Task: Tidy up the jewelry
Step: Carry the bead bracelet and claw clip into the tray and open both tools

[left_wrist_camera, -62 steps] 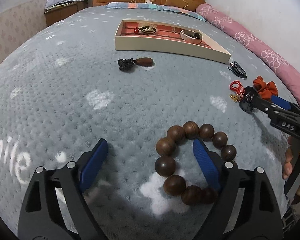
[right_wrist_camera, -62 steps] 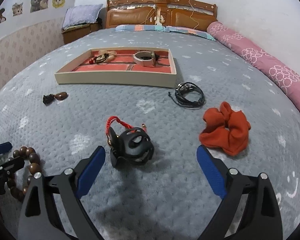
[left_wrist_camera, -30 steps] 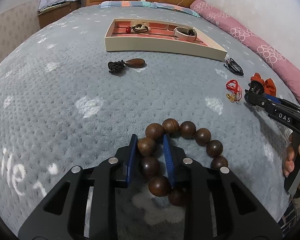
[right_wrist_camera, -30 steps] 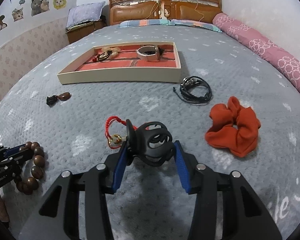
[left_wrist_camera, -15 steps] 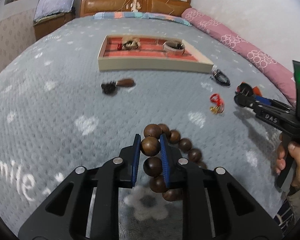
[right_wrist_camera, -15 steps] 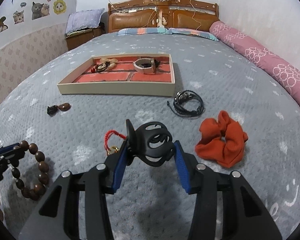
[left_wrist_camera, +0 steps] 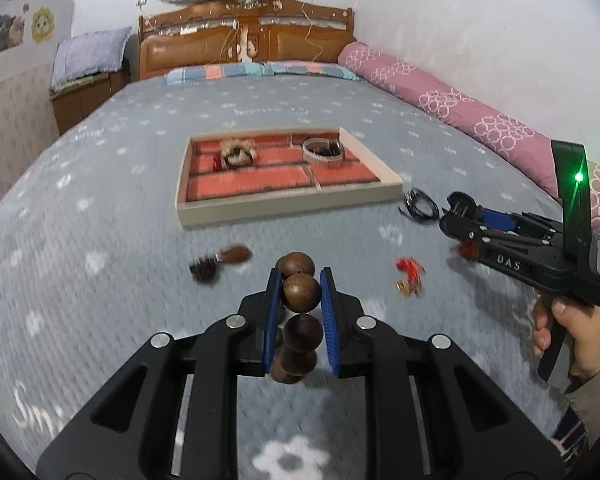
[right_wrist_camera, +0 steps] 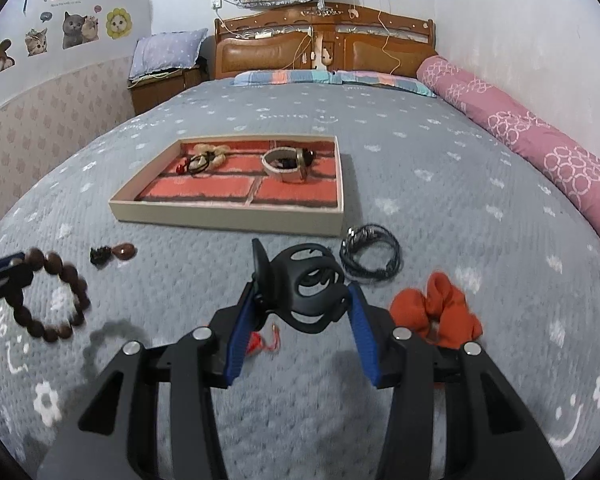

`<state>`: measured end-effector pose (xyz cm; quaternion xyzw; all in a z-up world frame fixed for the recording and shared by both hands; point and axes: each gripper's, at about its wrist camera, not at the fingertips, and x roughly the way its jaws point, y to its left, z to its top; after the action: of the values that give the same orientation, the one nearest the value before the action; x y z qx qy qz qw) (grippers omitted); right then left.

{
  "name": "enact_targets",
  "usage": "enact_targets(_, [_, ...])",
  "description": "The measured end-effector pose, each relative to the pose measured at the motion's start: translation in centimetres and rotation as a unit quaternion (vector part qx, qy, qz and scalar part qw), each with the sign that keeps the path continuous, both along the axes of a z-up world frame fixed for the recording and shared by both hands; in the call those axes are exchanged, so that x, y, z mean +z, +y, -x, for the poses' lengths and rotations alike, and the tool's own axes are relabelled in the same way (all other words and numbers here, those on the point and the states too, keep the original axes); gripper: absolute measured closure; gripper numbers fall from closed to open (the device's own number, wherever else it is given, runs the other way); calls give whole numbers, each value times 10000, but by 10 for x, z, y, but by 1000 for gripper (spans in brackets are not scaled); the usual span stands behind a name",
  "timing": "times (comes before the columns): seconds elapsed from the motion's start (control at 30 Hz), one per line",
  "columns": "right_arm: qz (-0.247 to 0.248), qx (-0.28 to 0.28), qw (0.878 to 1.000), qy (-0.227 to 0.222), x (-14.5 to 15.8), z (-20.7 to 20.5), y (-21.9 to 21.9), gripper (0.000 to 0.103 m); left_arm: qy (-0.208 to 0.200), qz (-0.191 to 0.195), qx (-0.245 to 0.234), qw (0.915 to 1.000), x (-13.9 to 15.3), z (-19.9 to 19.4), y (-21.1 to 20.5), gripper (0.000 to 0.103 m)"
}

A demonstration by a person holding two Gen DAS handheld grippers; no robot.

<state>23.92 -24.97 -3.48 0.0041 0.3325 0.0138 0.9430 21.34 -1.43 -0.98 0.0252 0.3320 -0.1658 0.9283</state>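
Note:
My left gripper (left_wrist_camera: 300, 288) is shut on a brown wooden bead bracelet (left_wrist_camera: 299, 322), which hangs from it above the grey bedspread; the bracelet also shows at the left of the right wrist view (right_wrist_camera: 56, 296). My right gripper (right_wrist_camera: 304, 300) is shut on a black hair claw clip (right_wrist_camera: 306, 284) and holds it off the bed; it also shows in the left wrist view (left_wrist_camera: 460, 220). The cream tray with red compartments (left_wrist_camera: 284, 210) (right_wrist_camera: 228, 214) lies ahead, holding a hair tie and a beige band.
On the bedspread lie a brown pendant with black cord (left_wrist_camera: 224, 260) (right_wrist_camera: 114, 254), a red cord charm (left_wrist_camera: 410, 274) (right_wrist_camera: 264, 342), a black cord coil (right_wrist_camera: 370, 258) (left_wrist_camera: 420, 206) and an orange scrunchie (right_wrist_camera: 436, 312). A pink bolster (right_wrist_camera: 540, 148) lines the right edge.
Both grippers closed, the left on the bracelet and the right on the claw clip, and lifted them off the bed. Both have since risen and moved toward the tray.

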Motion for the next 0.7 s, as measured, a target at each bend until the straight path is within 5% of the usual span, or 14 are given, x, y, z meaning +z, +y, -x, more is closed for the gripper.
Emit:
enact_targets(0.37, [8, -13, 10000, -89, 17, -54, 6, 57, -391, -15, 234, 9990, 45, -78, 0, 85])
enact_targets(0.7, [95, -77, 9999, -42, 24, -129, 11, 57, -145, -7, 473, 9988, 42, -178, -8, 85])
